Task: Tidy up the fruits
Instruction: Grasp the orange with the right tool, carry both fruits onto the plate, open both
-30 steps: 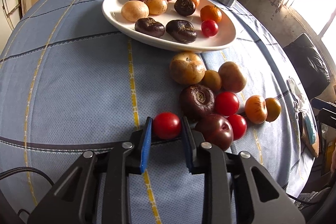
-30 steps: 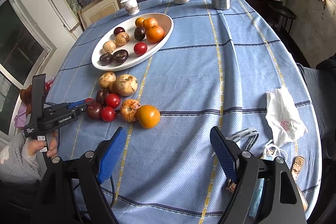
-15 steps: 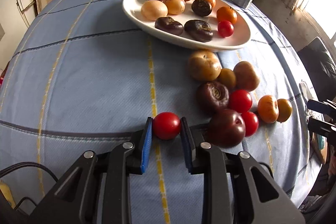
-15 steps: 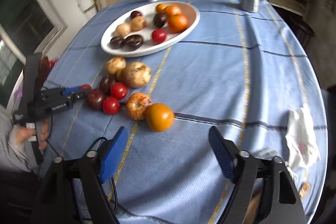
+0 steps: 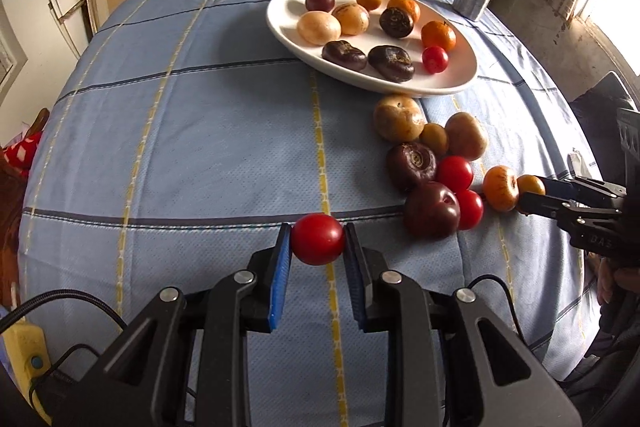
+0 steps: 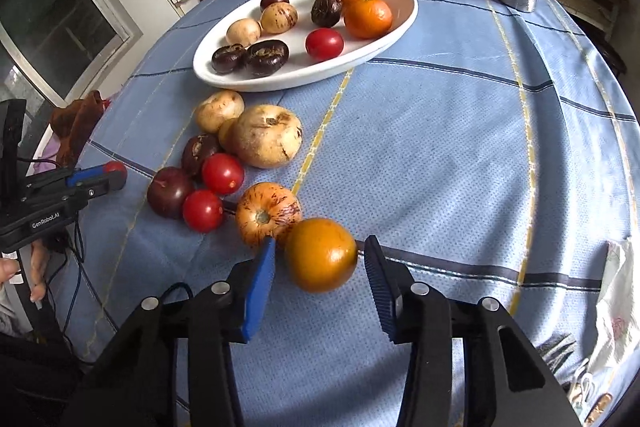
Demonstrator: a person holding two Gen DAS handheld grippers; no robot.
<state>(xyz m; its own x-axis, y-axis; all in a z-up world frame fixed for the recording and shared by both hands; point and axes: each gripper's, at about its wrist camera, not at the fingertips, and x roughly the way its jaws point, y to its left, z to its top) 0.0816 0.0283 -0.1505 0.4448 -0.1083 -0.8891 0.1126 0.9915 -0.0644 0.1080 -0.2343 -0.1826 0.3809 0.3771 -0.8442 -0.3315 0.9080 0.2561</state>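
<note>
The left tool (image 5: 317, 245) holds a red tomato (image 5: 317, 244) tight between its pads, just above the near edge of the tabletop (image 5: 200, 131). The right tool (image 6: 319, 259) has just been closing around an orange fruit (image 6: 321, 255), pads not yet touching it. I think both fruits must next go up to the white plate (image 5: 460, 83) at the far edge.

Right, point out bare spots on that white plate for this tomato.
The white oval plate has bare room at its near right end, beyond the small red tomato, and along its far left rim beside the pale round fruit. Its middle is crowded.
</note>
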